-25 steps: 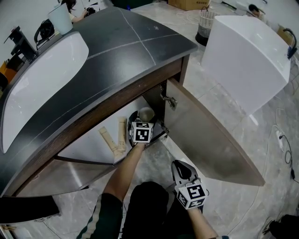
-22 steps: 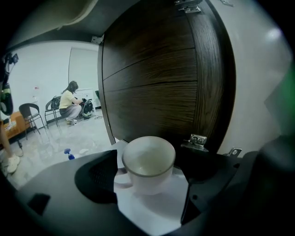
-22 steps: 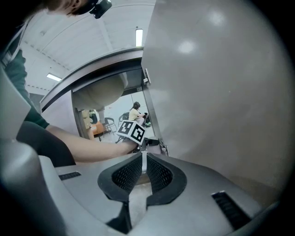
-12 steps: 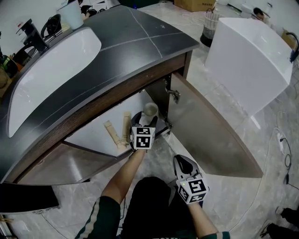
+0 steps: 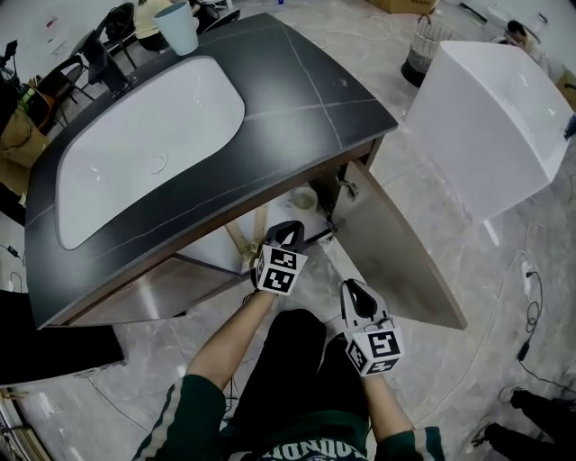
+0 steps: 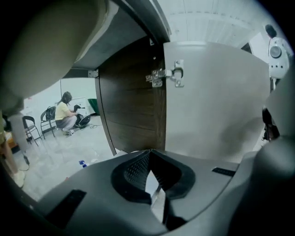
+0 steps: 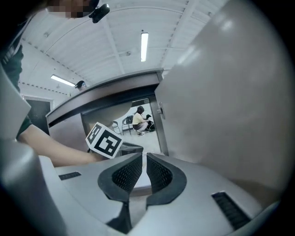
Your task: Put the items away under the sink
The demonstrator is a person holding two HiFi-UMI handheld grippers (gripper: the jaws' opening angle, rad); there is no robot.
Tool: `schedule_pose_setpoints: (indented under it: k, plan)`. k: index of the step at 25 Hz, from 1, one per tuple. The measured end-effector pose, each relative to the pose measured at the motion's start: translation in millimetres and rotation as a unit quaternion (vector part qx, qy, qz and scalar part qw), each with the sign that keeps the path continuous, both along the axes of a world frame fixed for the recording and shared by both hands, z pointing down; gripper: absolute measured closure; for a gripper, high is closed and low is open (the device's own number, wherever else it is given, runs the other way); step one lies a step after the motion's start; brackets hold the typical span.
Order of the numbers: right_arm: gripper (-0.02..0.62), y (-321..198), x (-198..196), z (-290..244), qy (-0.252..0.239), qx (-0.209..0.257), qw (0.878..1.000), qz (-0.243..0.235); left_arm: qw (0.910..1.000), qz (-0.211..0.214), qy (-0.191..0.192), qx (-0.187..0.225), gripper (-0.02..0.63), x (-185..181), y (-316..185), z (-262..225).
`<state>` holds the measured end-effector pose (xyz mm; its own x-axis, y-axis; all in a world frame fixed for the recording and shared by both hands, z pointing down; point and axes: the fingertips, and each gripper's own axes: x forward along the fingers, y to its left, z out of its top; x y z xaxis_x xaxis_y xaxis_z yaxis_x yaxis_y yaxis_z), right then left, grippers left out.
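Under the dark counter the sink cabinet stands open. Inside it I see a pale cup and light wooden pieces. My left gripper hangs just outside the cabinet mouth, apart from those items. Its jaws have just closed and nothing is between them; in the left gripper view the pads meet in front of the open right door. My right gripper is lower and nearer to me, beside that door. It is shut and empty.
A white basin is set in the counter, with a pale cup at its far end. The left door also hangs open. A large white tub stands at the right. Cables lie on the grey tile floor.
Both grippers have risen and the left one has drawn back from the cabinet opening. The view has lifted, showing more of the counter and less of the cabinet's inside.
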<state>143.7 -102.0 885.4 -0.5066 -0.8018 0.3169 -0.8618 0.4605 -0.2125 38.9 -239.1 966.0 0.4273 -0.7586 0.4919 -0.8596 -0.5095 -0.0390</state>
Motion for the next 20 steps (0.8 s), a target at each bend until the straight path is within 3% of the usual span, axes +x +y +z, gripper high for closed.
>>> schedule_pose_setpoints:
  k: [6, 10, 16, 20]
  plan:
    - [0.535, 23.9, -25.2, -147.6, 0.008, -0.034, 0.999, -0.028, 0.9982, 0.043, 0.000, -0.042, 0.597, 13.7, 63.8, -123.0]
    - [0.535, 30.4, -29.0, -261.3, 0.000, -0.047, 0.998, -0.033, 0.9975, 0.045, -0.007, -0.054, 0.597, 11.1, 84.7, -230.8]
    - [0.535, 43.8, -17.6, -411.8, -0.008, -0.046, 0.999, -0.026, 0.9981, 0.050, -0.019, -0.029, 0.597, 13.8, 111.0, -386.8]
    - [0.535, 59.8, -10.1, -486.3, -0.012, -0.036, 0.999, -0.029, 0.9987, 0.041, -0.026, -0.014, 0.597, 6.9, 129.0, -466.4]
